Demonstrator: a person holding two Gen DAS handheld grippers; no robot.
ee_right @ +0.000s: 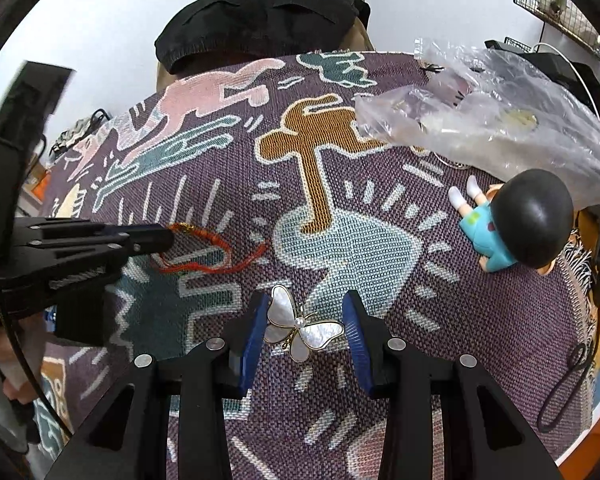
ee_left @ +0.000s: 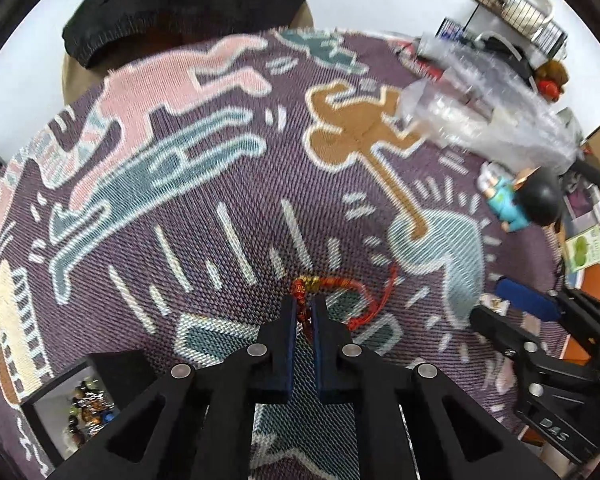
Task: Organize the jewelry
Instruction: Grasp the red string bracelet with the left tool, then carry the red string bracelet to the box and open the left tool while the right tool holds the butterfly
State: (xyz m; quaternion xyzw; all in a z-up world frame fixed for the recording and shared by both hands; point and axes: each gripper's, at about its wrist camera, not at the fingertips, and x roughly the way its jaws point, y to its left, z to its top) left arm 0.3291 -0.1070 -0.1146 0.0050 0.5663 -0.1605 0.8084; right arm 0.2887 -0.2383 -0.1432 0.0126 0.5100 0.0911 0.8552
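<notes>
**Red cord bracelet pinched, butterfly brooch waiting between spread fingers**

The left gripper (ee_left: 303,312) has its fingers pressed almost together on the beaded end of a red cord bracelet (ee_left: 340,286), which otherwise trails over the woven cloth (ee_left: 228,184) covering the worktop. In the right wrist view the same bracelet (ee_right: 204,248) lies in a loose loop with its tassel end pointing right. The right gripper (ee_right: 305,322) has its fingers spread wide, a mother-of-pearl butterfly brooch (ee_right: 300,326) lying flat on the cloth between them, seemingly touching neither pad.

The likely step is carrying the bracelet to the black jewelry box (ee_left: 56,412) at the lower left of the left wrist view, where beads and small pieces already lie. To do it well, lift straight up until the whole cord hangs free before swinging left; a dragged tassel could snag in the coarse weave. The pinch is on the knotted beads, which should hold better than bare cord.

The brooch is thin and flat, so the right fingers would need to close low, against its wing edges, without pushing it away.

A toy figure (ee_right: 516,224) lies at the right, and a crumpled clear plastic bag (ee_right: 484,120) behind it, both well apart from the jewelry. The two grippers are close, so their paths should stay separate.
</notes>
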